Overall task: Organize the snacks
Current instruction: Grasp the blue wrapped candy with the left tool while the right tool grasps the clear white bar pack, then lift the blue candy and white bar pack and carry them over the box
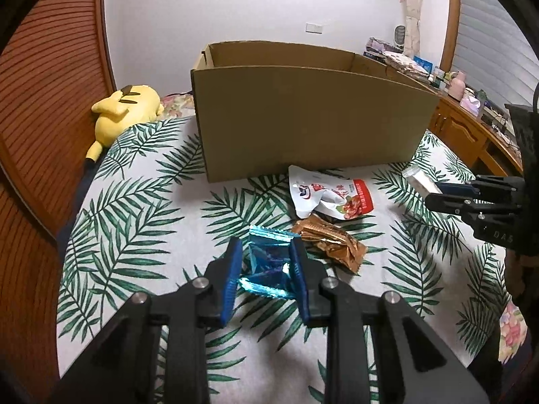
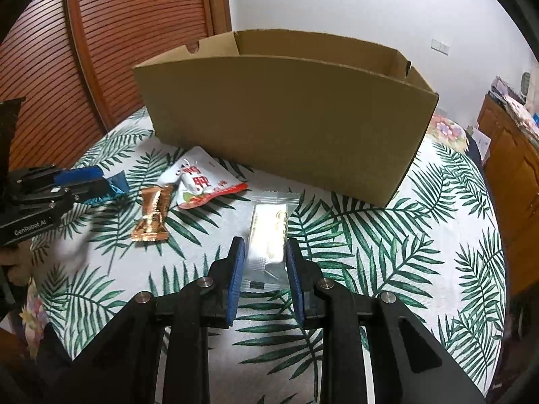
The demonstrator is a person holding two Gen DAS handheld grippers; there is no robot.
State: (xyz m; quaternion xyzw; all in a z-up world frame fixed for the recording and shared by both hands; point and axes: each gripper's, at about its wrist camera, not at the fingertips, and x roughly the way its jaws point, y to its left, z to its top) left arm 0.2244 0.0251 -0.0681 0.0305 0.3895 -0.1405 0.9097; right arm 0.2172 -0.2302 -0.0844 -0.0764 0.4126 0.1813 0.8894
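Observation:
An open cardboard box [image 1: 303, 114] stands at the back of the leaf-print cloth [image 1: 134, 202]; it also shows in the right wrist view [image 2: 286, 118]. My left gripper [image 1: 266, 252] is shut on a shiny blue snack packet [image 1: 267, 262]. My right gripper [image 2: 264, 252] is shut on a clear-wrapped white and gold bar [image 2: 269, 232]. A copper foil packet [image 1: 328, 240] and a white and red pouch [image 1: 325, 197] lie between the grippers, in front of the box. Both show in the right wrist view, the copper packet [image 2: 153, 213] left of the pouch [image 2: 198, 180].
A yellow plush toy [image 1: 126, 107] lies at the bed's far left by a wooden slatted door [image 1: 43, 107]. A wooden cabinet [image 1: 471, 131] with clutter on top stands to the right of the bed.

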